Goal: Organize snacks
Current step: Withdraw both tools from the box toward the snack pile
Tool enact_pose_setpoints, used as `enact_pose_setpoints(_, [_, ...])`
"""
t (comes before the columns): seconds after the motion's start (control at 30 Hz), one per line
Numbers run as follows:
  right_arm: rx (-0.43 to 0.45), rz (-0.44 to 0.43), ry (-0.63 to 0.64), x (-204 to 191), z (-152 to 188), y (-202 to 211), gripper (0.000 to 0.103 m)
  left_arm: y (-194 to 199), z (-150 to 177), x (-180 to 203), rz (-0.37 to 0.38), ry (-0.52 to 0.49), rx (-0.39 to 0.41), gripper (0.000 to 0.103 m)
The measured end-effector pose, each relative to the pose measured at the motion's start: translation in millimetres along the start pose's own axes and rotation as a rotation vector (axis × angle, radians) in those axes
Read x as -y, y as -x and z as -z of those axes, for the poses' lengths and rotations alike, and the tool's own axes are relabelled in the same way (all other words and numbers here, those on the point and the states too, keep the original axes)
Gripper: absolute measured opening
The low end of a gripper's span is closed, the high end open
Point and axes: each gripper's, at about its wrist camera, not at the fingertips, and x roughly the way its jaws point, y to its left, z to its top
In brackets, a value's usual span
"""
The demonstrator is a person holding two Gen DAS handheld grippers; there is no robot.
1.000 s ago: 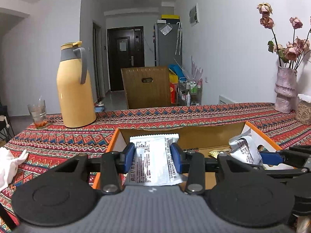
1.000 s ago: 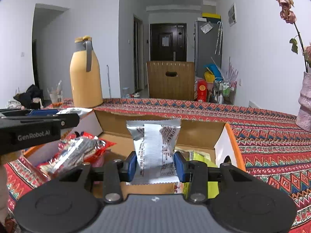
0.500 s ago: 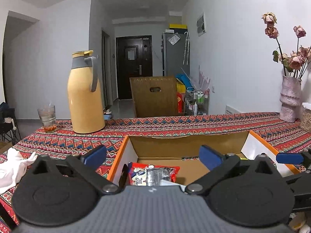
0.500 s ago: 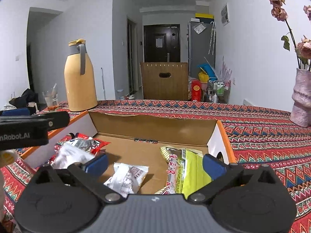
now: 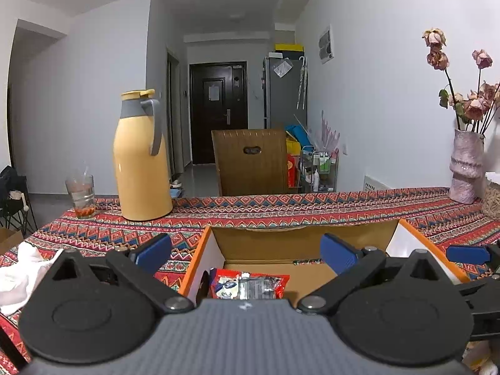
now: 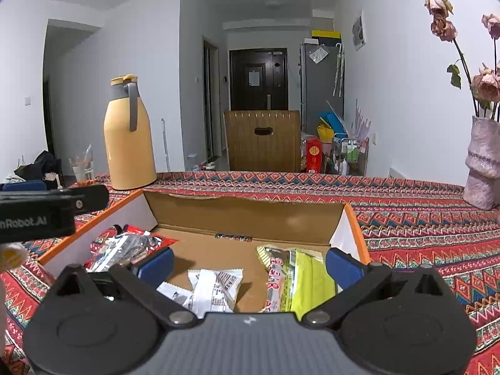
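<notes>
cardboard box (image 6: 243,209) w/ snack packs (image 6: 215,290), left gripper (image 5: 245,251) & right gripper (image 6: 248,265) both spread, empty.

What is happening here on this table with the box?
A person holds a gripper in each hand and is sorting snacks into an open cardboard box on a patterned tablecloth. The left gripper and the right gripper both hover at the box with jaws wide open and nothing between them. Inside lie a red packet, white packets and a yellow-green packet. A yellow thermos jug stands behind the box.
</notes>
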Motion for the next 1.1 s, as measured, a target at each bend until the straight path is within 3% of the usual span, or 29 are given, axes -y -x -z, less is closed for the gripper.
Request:
enact_pose_setpoints(0.47, [0.063,0.005,0.036,-16,-5,52,0.103,51,-5,-7,-0.010,-0.026,0.031,0.103])
enact_pose_setpoints(1.1, [0.008,0.024,0.019,-19,46,120,0.103,109,41,-26,-0.004,-0.032,-0.043,0.103])
